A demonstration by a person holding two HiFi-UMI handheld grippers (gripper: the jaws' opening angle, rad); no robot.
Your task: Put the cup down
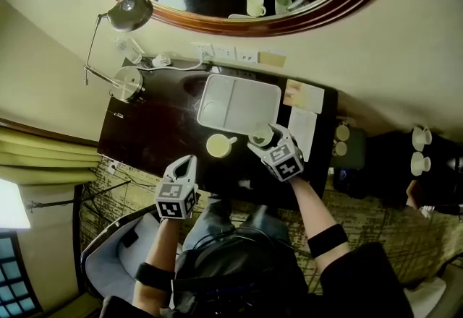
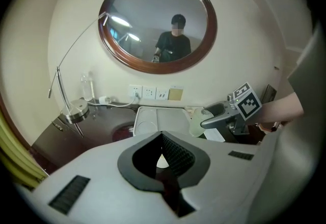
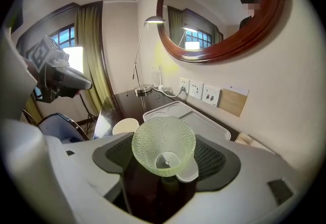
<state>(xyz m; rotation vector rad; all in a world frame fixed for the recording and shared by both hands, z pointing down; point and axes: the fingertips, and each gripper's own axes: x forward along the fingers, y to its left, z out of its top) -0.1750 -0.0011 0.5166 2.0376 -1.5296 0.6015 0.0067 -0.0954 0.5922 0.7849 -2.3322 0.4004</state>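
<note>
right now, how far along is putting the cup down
Done: the green cup is gripped in the right gripper's jaws. In hand: it looks held just above the desk, beside the tray. Left: set it down and open the jaws.

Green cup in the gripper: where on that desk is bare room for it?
The white tray is empty, so the green cup should fit there. The dark desk is also bare between lamp base and tray. Crowded: papers at the right end.
</note>
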